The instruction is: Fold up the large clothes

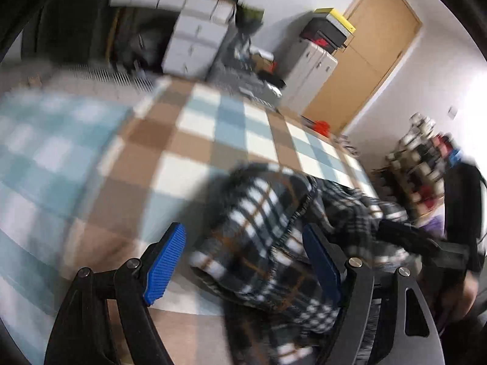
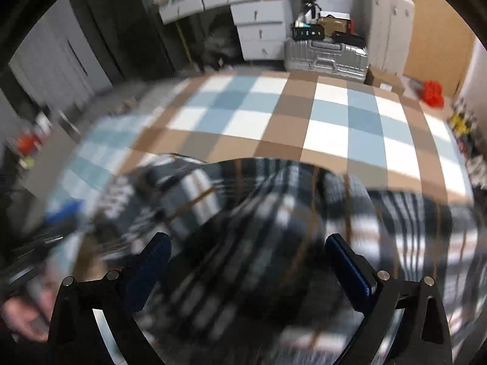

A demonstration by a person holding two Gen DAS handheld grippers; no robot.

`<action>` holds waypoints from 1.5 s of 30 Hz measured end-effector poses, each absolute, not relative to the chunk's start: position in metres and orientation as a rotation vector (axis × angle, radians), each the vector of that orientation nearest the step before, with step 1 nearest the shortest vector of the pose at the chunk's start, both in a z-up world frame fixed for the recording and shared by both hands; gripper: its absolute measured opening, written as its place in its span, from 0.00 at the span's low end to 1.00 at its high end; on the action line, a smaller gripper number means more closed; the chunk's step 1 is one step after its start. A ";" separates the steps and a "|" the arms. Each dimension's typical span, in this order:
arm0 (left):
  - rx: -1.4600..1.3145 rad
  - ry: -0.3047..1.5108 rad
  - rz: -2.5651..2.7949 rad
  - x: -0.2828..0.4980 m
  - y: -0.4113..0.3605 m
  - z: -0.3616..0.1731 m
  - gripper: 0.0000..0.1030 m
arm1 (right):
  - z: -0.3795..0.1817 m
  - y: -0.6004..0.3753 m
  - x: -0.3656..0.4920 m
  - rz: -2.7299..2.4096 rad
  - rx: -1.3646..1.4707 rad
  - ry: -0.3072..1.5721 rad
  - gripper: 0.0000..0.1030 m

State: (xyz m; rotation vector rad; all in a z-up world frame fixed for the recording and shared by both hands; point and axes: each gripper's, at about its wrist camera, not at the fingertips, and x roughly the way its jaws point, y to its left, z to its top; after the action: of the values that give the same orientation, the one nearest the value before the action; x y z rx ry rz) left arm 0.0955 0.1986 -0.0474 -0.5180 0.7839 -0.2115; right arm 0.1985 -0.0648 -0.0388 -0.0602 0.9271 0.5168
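Bed (image 1: pixel 188 140): broad surface under a checked cover of brown, pale blue and white squares; fills the middle of both views. Much of each view is smeared by motion blur.

Plaid garment (image 1: pixel 261 222): dark cloth with white checks and thin orange lines. It lies bunched on the near part of the bed, rumpled and in loose folds, not flat. In the right wrist view the same garment (image 2: pixel 274 228) spreads across the lower half, reaching toward the right edge.

Left tongs (image 1: pixel 243 264): blue ribbed pads set wide apart. The garment's heap lies between and below them; neither pad presses on the cloth. The left pad stands over bare bed cover.

Right tongs (image 2: pixel 246 267): dark blue pads also well apart, with garment cloth below and between them; blur hides whether either pad touches it, but no fold is pinched. The same tool shows at the right edge of the left wrist view as a black body.

Hand (image 2: pixel 27 316): seen at the lower left of the right wrist view, gripping a blurred tool handle.

Surroundings beyond the bed: grey drawer unit (image 2: pixel 258 27), silver hard-shell suitcase (image 2: pixel 325 54), pale cabinet (image 1: pixel 310 70) with dark and yellow boxes on top, wooden door (image 1: pixel 368 45), small red object (image 2: pixel 432 92) on the floor.
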 end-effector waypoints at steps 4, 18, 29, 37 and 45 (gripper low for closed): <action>-0.500 0.843 -0.221 0.104 0.190 -0.059 0.73 | -0.032 -0.094 0.137 0.591 0.084 0.851 1.00; -0.498 0.881 -0.157 0.100 0.198 -0.069 0.63 | -0.054 -0.126 0.060 0.651 0.199 0.709 1.00; -0.624 0.829 -0.274 0.104 0.197 -0.070 0.19 | -0.054 -0.120 0.051 0.691 0.180 0.687 1.00; -0.567 0.841 -0.262 0.101 0.195 -0.061 0.10 | -0.056 -0.116 0.045 0.698 0.138 0.672 1.00; -0.509 0.831 -0.242 0.079 0.189 -0.044 0.10 | -0.058 -0.121 0.048 0.694 0.127 0.674 1.00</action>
State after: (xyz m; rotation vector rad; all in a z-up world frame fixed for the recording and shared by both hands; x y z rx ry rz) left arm 0.0786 0.1890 -0.0439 -0.5090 0.8308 -0.2418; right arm 0.0477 -0.1207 -0.0575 0.1275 0.6735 0.6936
